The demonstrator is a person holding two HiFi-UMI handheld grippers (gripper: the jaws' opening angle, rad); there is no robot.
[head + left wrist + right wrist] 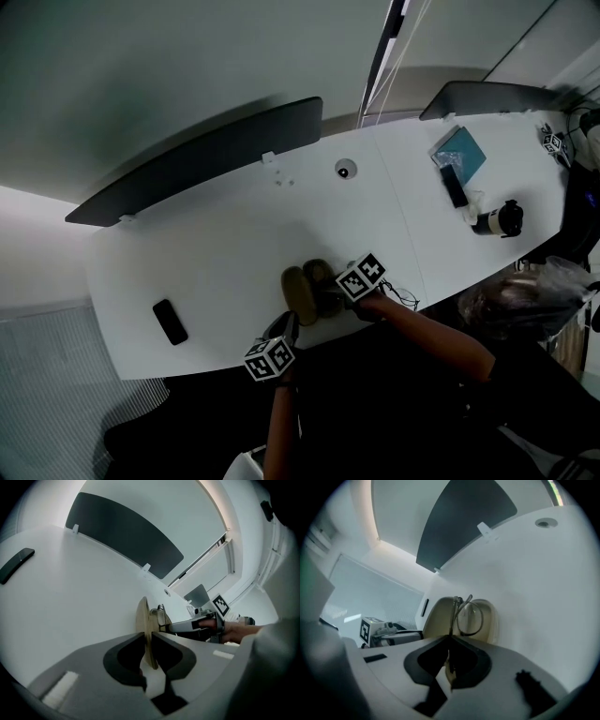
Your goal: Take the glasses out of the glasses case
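Note:
An olive-tan glasses case (305, 291) lies open near the front edge of the white table (234, 244). In the left gripper view my left gripper (151, 641) is shut on the thin edge of one case half (143, 625). The glasses (468, 616) stand upright in the open case (436, 616), thin dark frame and clear lenses. My right gripper (450, 641) is shut on the near end of the glasses frame. In the head view the left gripper (289, 325) comes from the front, and the right gripper (330, 298) from the right.
A black phone (170, 322) lies at the table's left. A dark partition (206, 159) runs along the far edge, with a round grommet (345, 169) near it. At the far right lie a teal book (459, 152) and a dark bottle (497, 218).

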